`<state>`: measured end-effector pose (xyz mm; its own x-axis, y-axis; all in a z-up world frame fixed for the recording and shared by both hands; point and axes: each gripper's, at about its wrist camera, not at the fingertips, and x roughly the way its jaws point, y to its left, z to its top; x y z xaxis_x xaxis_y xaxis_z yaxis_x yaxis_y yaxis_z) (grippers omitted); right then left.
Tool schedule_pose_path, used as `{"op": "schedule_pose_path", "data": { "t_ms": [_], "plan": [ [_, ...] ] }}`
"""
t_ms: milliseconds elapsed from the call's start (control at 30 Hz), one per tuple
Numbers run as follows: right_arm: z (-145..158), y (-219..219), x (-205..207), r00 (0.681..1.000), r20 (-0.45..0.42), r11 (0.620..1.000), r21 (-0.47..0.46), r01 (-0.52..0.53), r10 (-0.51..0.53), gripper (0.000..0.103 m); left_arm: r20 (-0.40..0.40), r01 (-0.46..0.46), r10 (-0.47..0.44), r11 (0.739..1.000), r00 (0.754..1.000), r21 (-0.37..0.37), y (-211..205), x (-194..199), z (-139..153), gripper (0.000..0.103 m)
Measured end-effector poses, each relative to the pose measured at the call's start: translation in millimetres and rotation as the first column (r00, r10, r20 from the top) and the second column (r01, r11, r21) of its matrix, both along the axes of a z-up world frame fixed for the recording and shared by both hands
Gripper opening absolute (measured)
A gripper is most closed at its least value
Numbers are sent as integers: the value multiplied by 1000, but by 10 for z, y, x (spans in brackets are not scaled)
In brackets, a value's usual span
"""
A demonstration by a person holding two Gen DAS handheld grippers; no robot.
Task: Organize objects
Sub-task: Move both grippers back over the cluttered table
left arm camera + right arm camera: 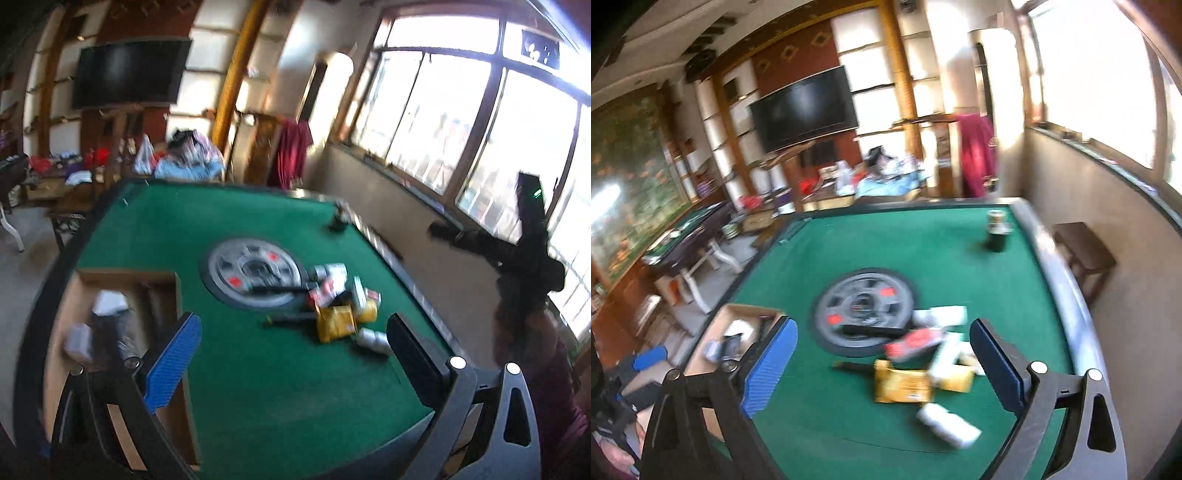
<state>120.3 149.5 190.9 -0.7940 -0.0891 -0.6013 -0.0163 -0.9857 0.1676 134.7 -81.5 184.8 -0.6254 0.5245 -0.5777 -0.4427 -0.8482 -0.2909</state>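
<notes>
A pile of small objects lies on the green table (pixel 258 387): a yellow packet (pixel 334 323) (pixel 903 386), a white bottle (pixel 373 339) (pixel 947 424), red-and-white packs (pixel 914 341), small boxes and a black pen (pixel 855 366). A cardboard box (pixel 110 332) (pixel 738 332) with several items stands at the left table edge. My left gripper (pixel 291 362) is open and empty, held above the table near the box. My right gripper (pixel 882 369) is open and empty, above the pile. The right gripper also shows in the left wrist view (pixel 517 251), raised at the right.
A round grey disc (pixel 255 273) (pixel 864 310) is set in the table's middle. A dark cup (pixel 997 229) stands at the far right corner. A silver rail (pixel 1067 295) edges the table; a wooden stool (pixel 1082 254) and wall stand right.
</notes>
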Motion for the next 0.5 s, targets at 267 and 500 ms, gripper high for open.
{"op": "schedule_pose_path", "data": {
  "t_ms": [267, 500],
  "plan": [
    [-871, 390, -80, 991, 119, 997, -23, 67, -64, 99, 169, 12, 3, 996, 986, -88, 395, -85, -839, 100],
    [-1548, 721, -282, 974, 217, 967, -230, 111, -60, 99, 254, -19, 55, 990, 966, -139, 460, -189, -1263, 100]
  ]
}}
